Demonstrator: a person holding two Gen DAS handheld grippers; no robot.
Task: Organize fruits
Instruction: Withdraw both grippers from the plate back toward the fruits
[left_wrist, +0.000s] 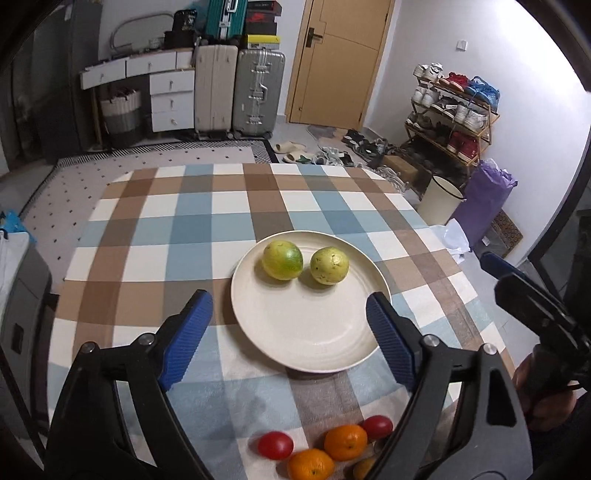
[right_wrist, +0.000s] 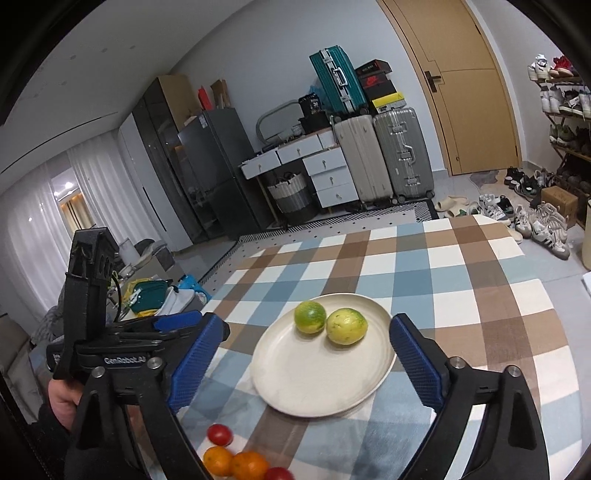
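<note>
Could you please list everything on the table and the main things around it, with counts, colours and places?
Plate: one, cream, mid-table on checked cloth.
Green fruits: two, yellow-green, on the plate's far side.
Oranges: at least two, orange, near table edge.
Tomatoes: two, red, beside the oranges.
Suitcases: three, beige, silver, teal, by far wall.
Door: one, tan, far wall.
Shoe rack: one, right of the door.
Left gripper: black with blue pads, open, empty.
Right gripper: same, open, empty.
</note>
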